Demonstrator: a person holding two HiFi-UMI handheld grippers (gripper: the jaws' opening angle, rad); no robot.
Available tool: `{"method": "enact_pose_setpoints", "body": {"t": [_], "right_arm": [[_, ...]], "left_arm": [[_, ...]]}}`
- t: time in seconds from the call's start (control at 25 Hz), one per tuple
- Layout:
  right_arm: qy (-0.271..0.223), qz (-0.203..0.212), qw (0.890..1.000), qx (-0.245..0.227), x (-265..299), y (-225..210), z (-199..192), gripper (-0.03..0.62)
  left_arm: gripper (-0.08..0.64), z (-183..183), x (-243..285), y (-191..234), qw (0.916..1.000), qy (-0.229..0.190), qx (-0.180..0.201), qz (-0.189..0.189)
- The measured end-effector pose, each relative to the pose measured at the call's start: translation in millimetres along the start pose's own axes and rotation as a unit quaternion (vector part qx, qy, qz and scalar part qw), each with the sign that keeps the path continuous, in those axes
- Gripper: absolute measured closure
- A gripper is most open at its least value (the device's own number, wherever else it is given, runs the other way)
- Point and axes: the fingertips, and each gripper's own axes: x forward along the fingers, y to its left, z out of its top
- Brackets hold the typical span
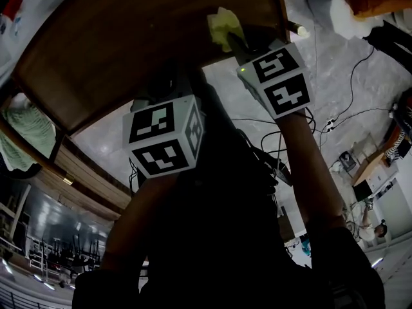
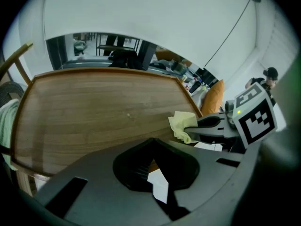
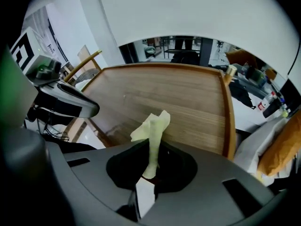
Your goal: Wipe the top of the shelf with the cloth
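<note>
1. The cloth (image 3: 151, 128) is already in hand: the right claw (image 3: 149, 171) is closed tight on its lower end, and the pale yellow fabric stands up out of the jaws in a loose bunch
2. The free end of the cloth sits over the near edge of the shelf top (image 2: 94, 112), close to its right-hand corner; whether it presses on the wood or hangs just above it cannot be told
3. The wood shows no clear difference between wiped and unwiped parts, so I judge that most of the wiping is left (nearly the whole board lies beyond the cloth, toward the far and left sides)
4. The left claw (image 2: 157, 173) has its jaws drawn together with nothing between them; it hangs off the shelf's near edge, beside the right claw and apart from the cloth
5. What remains, as I read it, is laying the cloth flat on the wood and sweeping it across the board
</note>
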Motion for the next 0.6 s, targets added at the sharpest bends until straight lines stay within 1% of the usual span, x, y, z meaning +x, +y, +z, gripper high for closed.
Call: {"method": "enact_pose_setpoints", "body": {"t": [0.2,0.32,0.48,0.6], "right_arm": [[0.008,-0.069,0.998,-0.008,-16,-40,-12,0.551],[0.013,-0.102,0.995,-0.013,-25,-61,-20,0.551],[0.009,-0.132,0.991,-0.015,-30,-67,-21,0.551],[0.000,-0.136,0.991,-0.002,-27,-70,-22,0.551]], "left_arm": [[0.549,0,11,-24,0.9999,0.001,0.010,-0.009],[0.549,-3,14,-35,0.9998,0.003,0.014,-0.011],[0.549,-6,5,-29,0.9999,-0.001,0.015,-0.008],[0.549,-5,2,-21,0.9999,-0.007,0.012,0.000]]}}
